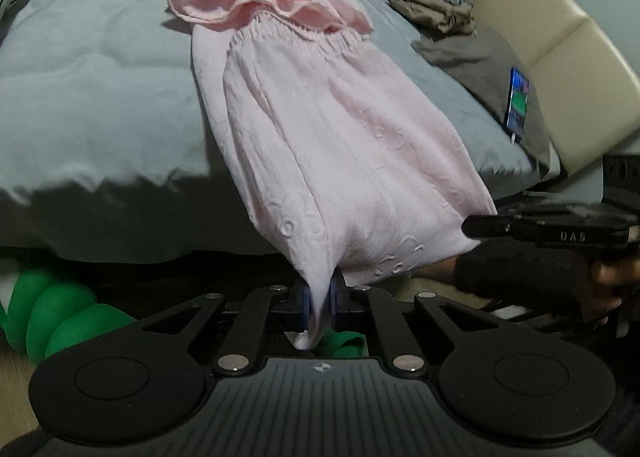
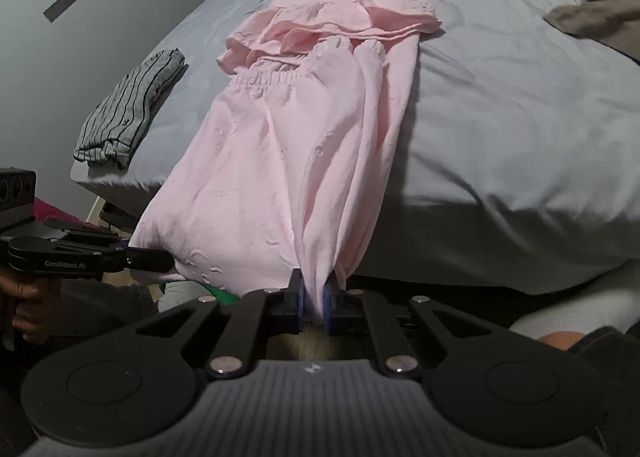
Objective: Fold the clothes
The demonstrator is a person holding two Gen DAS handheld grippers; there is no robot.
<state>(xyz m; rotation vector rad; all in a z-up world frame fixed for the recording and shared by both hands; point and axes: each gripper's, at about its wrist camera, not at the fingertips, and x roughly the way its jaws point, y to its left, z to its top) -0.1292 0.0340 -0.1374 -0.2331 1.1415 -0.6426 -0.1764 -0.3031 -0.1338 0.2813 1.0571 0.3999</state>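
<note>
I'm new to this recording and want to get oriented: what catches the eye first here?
A pink dress stretches down the grey bed, ruffled top at the far end. Its near hem is pinched at both corners, by the left gripper and the right gripper. A striped folded garment sits at the bed's left edge.

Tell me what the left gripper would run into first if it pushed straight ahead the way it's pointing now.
Most likely the pink garment itself: the left gripper is shut on its near hem, and the cloth stretches straight ahead, sloping onto the grey bed cover. The bed edge lies under it, though depth is hard to judge.
</note>
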